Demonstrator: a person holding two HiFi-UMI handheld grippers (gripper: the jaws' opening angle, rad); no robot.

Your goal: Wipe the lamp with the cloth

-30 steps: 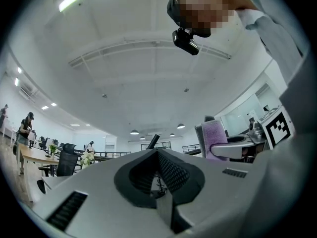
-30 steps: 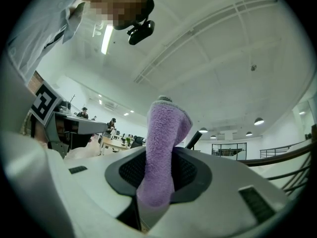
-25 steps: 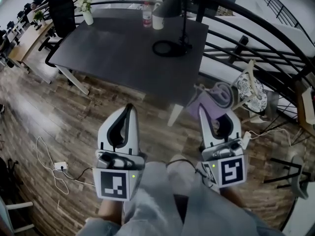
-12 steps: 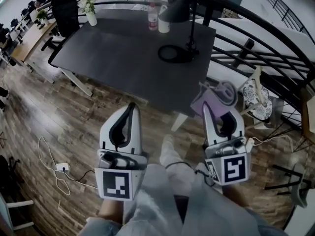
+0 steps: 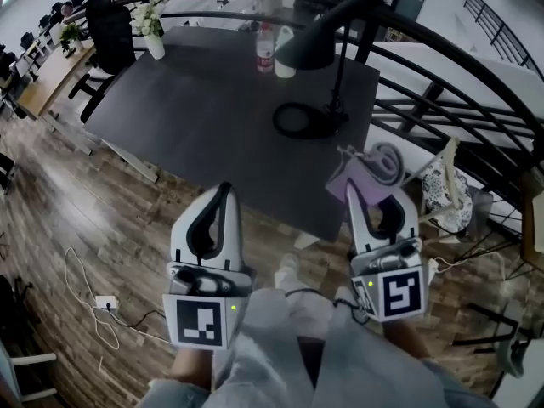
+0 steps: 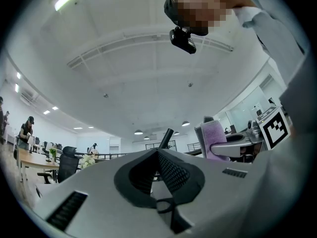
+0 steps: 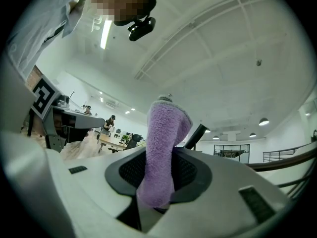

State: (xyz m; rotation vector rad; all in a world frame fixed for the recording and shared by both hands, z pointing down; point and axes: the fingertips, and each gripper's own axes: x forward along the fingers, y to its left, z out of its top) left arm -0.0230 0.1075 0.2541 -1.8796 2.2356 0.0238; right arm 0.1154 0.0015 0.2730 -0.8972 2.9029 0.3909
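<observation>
Table [image 5: 204,109], desk lamp [image 5: 308,49] nearer than before. Right gripper [image 5: 352,189] clamps purple cloth [image 5: 376,168]; left gripper [image 5: 223,187] closed, empty. Risk: hard push tips lamp into nearby bottle [image 5: 265,48], cup [image 5: 285,39].

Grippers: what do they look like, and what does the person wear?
The left gripper and right gripper match: white tapered shells, black inner faces, each with a cube of black-and-white square markers and a small green light. The person's clothing is light grey.
</observation>
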